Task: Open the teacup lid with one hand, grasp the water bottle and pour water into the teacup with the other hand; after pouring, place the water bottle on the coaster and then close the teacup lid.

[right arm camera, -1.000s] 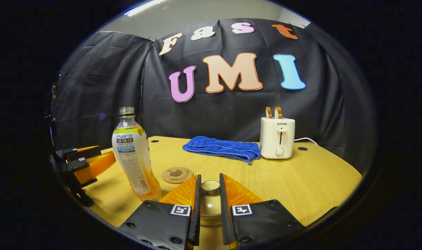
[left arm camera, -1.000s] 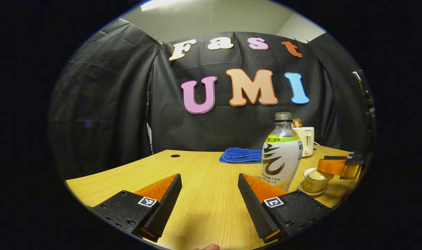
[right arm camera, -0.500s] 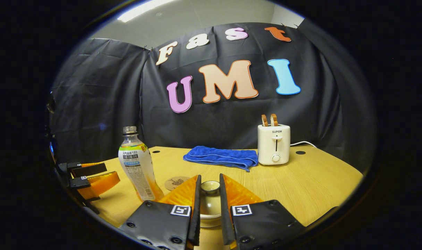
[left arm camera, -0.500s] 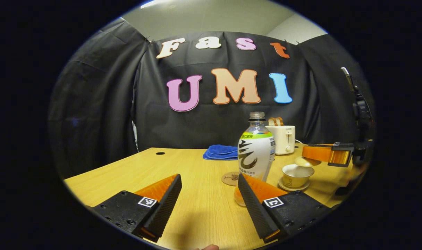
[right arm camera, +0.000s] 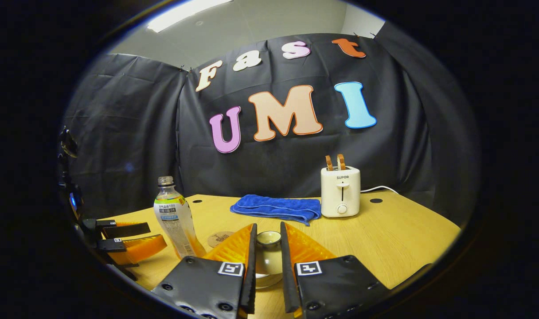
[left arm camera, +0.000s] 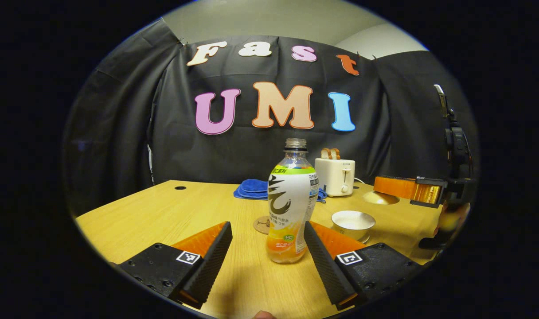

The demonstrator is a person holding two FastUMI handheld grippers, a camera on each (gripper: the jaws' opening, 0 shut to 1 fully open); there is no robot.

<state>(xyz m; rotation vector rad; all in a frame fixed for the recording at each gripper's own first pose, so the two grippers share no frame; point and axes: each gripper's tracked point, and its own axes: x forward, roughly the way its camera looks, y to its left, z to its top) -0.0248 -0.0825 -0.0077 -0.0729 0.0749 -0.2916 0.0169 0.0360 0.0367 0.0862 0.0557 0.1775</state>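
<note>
Wood-grain bench (left arm camera: 172, 217) spreads under the left gripper view, where the left claw (left arm camera: 268, 241) stands wide, its two fingers apart with the uncapped water bottle (left arm camera: 291, 199) upright on the bench just beyond their tips, nearer the right-hand finger; neither finger presses on it. A little orange liquid sits in the bottle's base. Behind the bottle lies the round coaster (left arm camera: 262, 224), partly hidden by it, and to its right the open teacup (left arm camera: 353, 220) rests on its saucer. Farther right, the right claw (left arm camera: 400, 189) hangs above the bench with the teacup lid (left arm camera: 379, 198) beneath its fingers, clear of the cup. A blue towel (left arm camera: 251, 189) and a cream toaster (left arm camera: 337, 177) with two slices of bread in it sit at the back of the bench. In the right gripper view, the right claw (right arm camera: 266, 248) is narrow, both fingers pinching the lid's knob (right arm camera: 268, 238), the lid (right arm camera: 267, 266) held between them above the bench (right arm camera: 398, 235). To the left stand the water bottle (right arm camera: 175, 217) and, just beside its base, the coaster (right arm camera: 220, 238); the left claw (right arm camera: 134, 237) shows at the far left with its fingers parted, near the bottle. The blue towel (right arm camera: 276, 207) and the toaster (right arm camera: 340, 191) lie beyond, the toaster's cord trailing off to the right.
</note>
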